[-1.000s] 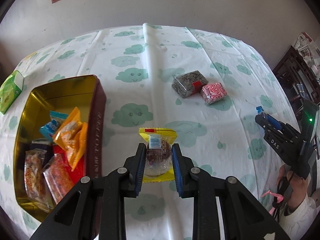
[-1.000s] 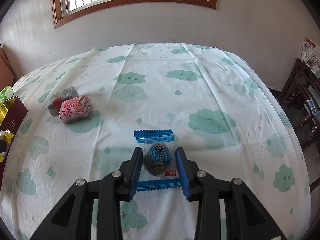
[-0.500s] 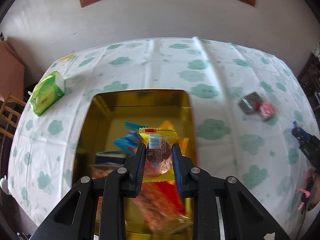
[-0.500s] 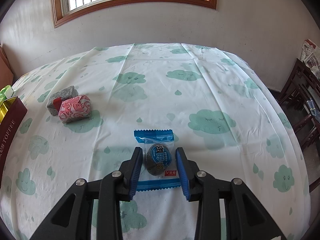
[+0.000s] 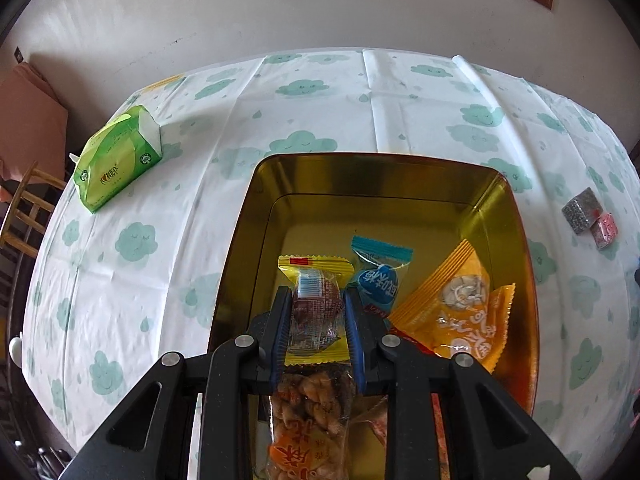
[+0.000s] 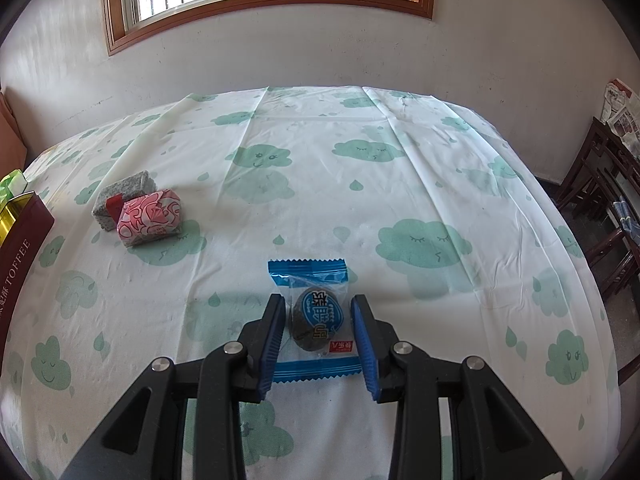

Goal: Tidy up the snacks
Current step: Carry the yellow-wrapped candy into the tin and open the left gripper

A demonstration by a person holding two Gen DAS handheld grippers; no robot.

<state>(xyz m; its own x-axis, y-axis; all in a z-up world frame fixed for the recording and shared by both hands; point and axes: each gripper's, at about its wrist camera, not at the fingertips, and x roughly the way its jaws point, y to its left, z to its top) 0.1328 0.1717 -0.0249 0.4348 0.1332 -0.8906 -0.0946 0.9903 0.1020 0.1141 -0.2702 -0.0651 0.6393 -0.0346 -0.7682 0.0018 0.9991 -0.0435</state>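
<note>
My left gripper (image 5: pixel 315 294) is shut on a yellow-wrapped snack (image 5: pixel 316 312) and holds it over the inside of the gold tin (image 5: pixel 372 184). Under and around it in the tin lie a blue-wrapped snack (image 5: pixel 378 278), orange packets (image 5: pixel 460 308) and a clear packet of nuts (image 5: pixel 312 408). In the right wrist view my right gripper (image 6: pixel 318 302) is shut on a blue-wrapped snack (image 6: pixel 318 320) just over the cloud-print tablecloth. The tin's dark red side (image 6: pixel 24 236) shows at that view's left edge.
A grey block snack (image 6: pixel 124 192) and a pink-patterned one (image 6: pixel 150 216) lie together on the cloth between the tin and my right gripper. A green tissue pack (image 5: pixel 120 156) lies left of the tin. Dark wooden furniture (image 6: pixel 608 200) stands past the table's right edge.
My left gripper has carried the yellow snack leftward from above the tablecloth to above the tin's inside. The right gripper and its blue snack have stayed still.
</note>
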